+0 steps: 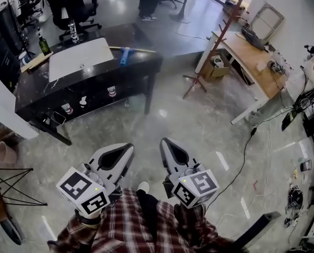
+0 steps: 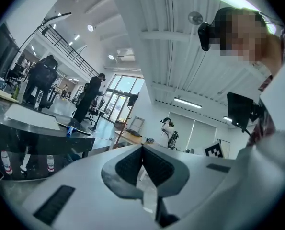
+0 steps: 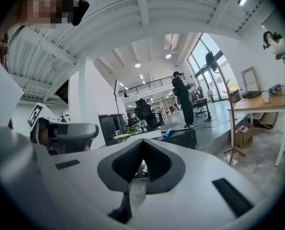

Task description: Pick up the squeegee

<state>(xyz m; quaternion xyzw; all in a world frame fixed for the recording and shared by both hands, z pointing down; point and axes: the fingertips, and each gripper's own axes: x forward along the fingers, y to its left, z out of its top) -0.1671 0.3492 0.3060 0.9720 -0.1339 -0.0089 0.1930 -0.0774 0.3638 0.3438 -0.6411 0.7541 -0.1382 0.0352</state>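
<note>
The squeegee, with a blue head and a long pale handle, lies on the far right part of the black table, well ahead of both grippers. Its blue head also shows small in the left gripper view, the squeegee on the table edge, and in the right gripper view, the squeegee. My left gripper and right gripper hang side by side low in the head view, over the floor. Both point roughly level, jaws closed together with nothing between them: left gripper, right gripper.
A white board, a green bottle and a water bottle also stand on the table. A wooden coat stand, a cardboard box and a wooden desk are to the right. A person stands beyond; cables cross the floor.
</note>
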